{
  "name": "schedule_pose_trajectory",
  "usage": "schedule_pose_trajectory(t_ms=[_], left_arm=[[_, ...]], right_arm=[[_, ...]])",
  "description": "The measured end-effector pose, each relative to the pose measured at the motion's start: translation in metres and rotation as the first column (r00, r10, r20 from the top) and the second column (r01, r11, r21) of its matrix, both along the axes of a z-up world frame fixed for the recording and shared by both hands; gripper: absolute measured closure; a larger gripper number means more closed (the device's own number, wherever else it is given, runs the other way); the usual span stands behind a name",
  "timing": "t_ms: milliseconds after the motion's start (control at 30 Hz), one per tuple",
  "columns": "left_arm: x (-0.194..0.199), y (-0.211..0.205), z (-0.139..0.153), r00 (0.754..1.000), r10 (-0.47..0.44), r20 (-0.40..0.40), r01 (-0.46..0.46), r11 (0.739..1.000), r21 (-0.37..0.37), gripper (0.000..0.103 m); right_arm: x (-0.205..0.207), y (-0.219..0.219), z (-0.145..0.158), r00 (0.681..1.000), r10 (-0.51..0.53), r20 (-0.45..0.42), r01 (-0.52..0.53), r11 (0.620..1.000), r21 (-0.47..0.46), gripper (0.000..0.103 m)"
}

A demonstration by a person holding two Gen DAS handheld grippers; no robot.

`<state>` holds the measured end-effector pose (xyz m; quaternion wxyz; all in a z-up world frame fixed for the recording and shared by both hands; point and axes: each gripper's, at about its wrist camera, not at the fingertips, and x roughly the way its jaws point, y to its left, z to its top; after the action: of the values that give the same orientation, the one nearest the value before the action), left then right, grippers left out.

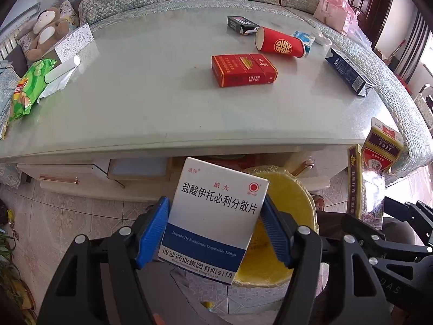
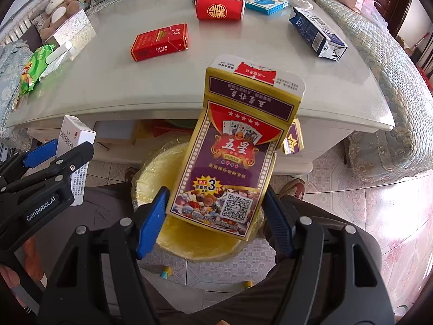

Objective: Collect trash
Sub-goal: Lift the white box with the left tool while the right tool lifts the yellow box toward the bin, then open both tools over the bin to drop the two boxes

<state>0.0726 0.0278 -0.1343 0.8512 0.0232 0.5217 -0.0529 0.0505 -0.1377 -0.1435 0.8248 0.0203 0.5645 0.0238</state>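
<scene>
My left gripper (image 1: pixel 216 216) is shut on a white and blue medicine box (image 1: pixel 216 216), held over the yellow-lined trash bin (image 1: pixel 292 197) in front of the table. My right gripper (image 2: pixel 216 205) is shut on a purple and gold poker card box (image 2: pixel 230 151) with its top flap open, held above the same bin (image 2: pixel 162 168). The left gripper with its medicine box (image 2: pixel 78 140) shows at the left of the right wrist view; the card box (image 1: pixel 379 157) shows at the right of the left wrist view.
On the pale table (image 1: pixel 135 94) lie a red cigarette pack (image 1: pixel 243 70), a red paper cup (image 1: pixel 280 43) on its side, a dark blue carton (image 1: pixel 347 71), a black box (image 1: pixel 240 24), a light blue box (image 2: pixel 266 5), a green chip bag (image 1: pixel 29 86) and a tissue box (image 1: pixel 73 43). A sofa runs behind and to the right.
</scene>
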Motion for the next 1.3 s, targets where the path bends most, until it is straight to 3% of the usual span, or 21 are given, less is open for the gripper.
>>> schedule_pose_trajectory(t_ms=[433,833,1300], left_arm=[[-0.006,-0.021,-0.059,0.994,-0.044,-0.1,0.044,0.999,0.002,0.036],[0.019,-0.05,-0.139,0.968,-0.093,-0.234,0.097,0.995,0.005,0.036],[0.032,-0.064,-0.182,0.946,-0.108,-0.306,0.125,0.992,0.035,0.035]], right_arm=[[-0.005,-0.001,-0.068,0.991,0.032,-0.132,-0.036,0.999,-0.025,0.035],[0.014,0.001,-0.15,0.951,0.098,-0.294,-0.111,0.993,-0.03,0.035],[0.028,0.019,-0.186,0.919,0.167,-0.358,-0.191,0.981,-0.035,0.035]])
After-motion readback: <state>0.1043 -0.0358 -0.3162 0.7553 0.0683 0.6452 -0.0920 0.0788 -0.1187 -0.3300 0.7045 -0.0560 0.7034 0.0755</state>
